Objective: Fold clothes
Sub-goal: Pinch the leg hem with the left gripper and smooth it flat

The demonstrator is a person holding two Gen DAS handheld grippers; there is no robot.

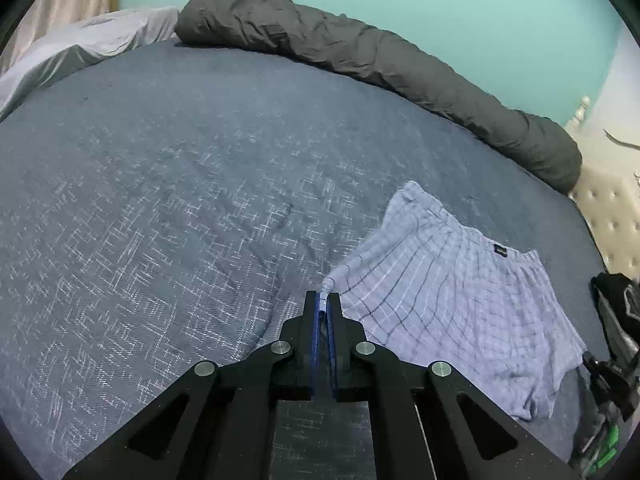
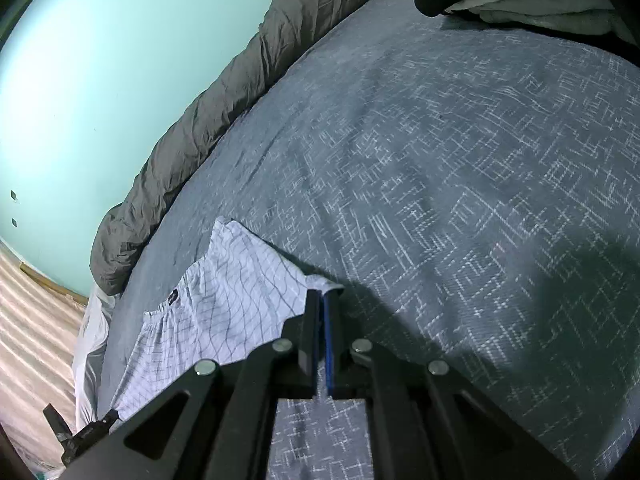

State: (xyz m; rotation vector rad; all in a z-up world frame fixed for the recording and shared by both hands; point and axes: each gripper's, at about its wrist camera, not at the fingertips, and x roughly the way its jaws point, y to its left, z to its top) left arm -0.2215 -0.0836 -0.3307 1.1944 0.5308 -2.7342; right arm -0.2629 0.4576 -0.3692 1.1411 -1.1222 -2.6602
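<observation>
A pair of light blue checked boxer shorts [image 1: 452, 288] lies on the dark blue patterned bedspread [image 1: 180, 200]. My left gripper [image 1: 323, 300] is shut on one leg corner of the shorts and lifts it a little off the bed. In the right wrist view the shorts [image 2: 224, 296] spread to the left, and my right gripper [image 2: 322, 300] is shut on their other leg corner. The waistband with a small dark label [image 1: 499, 251] lies away from both grippers. The other gripper's body [image 1: 616, 352] shows at the left wrist view's right edge.
A long dark grey rolled duvet [image 1: 360, 52] lies along the bed's far edge against a turquoise wall. A grey pillow [image 1: 80, 48] is at the far left. Folded grey clothes [image 2: 540, 4] sit at the top right of the right wrist view. A beige tufted headboard [image 1: 604, 208] is to the right.
</observation>
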